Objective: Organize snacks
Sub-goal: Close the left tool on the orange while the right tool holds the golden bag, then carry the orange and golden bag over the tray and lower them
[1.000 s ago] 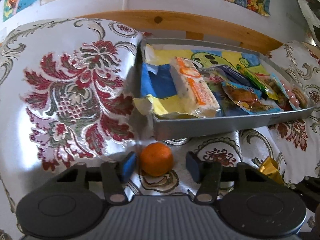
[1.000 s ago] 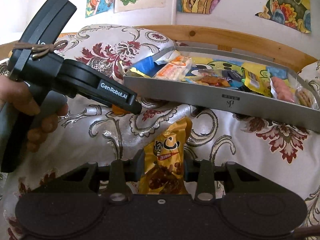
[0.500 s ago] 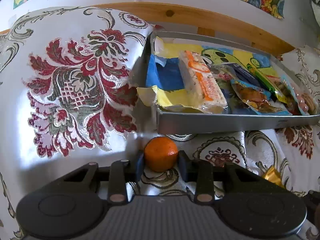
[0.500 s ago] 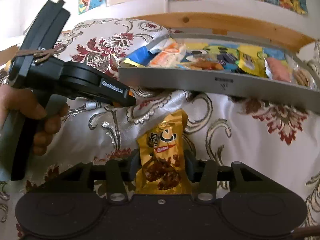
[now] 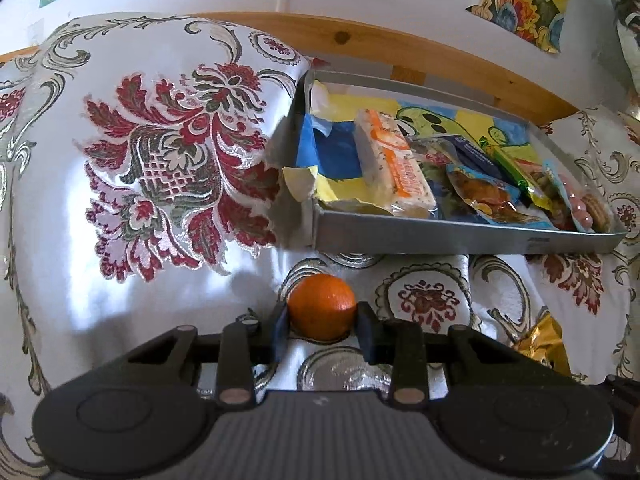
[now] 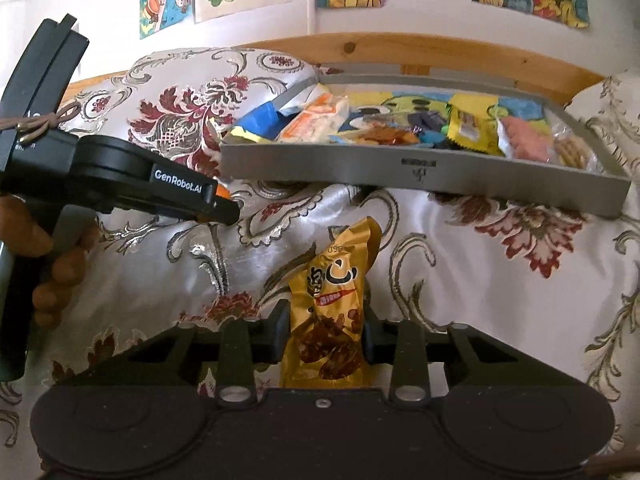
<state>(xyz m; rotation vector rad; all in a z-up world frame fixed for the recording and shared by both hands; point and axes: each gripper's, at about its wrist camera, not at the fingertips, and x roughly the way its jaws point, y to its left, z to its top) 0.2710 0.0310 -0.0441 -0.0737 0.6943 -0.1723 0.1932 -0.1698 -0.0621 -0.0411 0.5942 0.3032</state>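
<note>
The gold snack packet [image 6: 328, 312] stands with its long axis running away from the camera, its crimped top end pointing toward the grey tray [image 6: 420, 174], and the right gripper [image 6: 324, 336] pinches its lower half from both sides. The foil is glossy and creased, printed with large dark characters, a small red banner and a picture of brown pieces; the writing cannot be read. Off to the left, the left gripper [image 5: 322, 330] has its dark pads pressed against either side of a round orange fruit [image 5: 322, 306] with dimpled skin, which sits just over the cloth in front of the tray's near left corner. In the right wrist view this tool shows from the side, black plastic marked "GenRobot.AI", held by a hand [image 6: 56, 264]. The tray is a shallow rectangular box lined with blue and yellow paper and crowded with wrapped snacks, a white and orange bar [image 5: 394, 168] lying lengthwise at its left end. Everything rests on shiny white brocade [image 5: 168, 152] woven with red flowers and grey scrolls, before a wooden rail [image 5: 360, 44].
</note>
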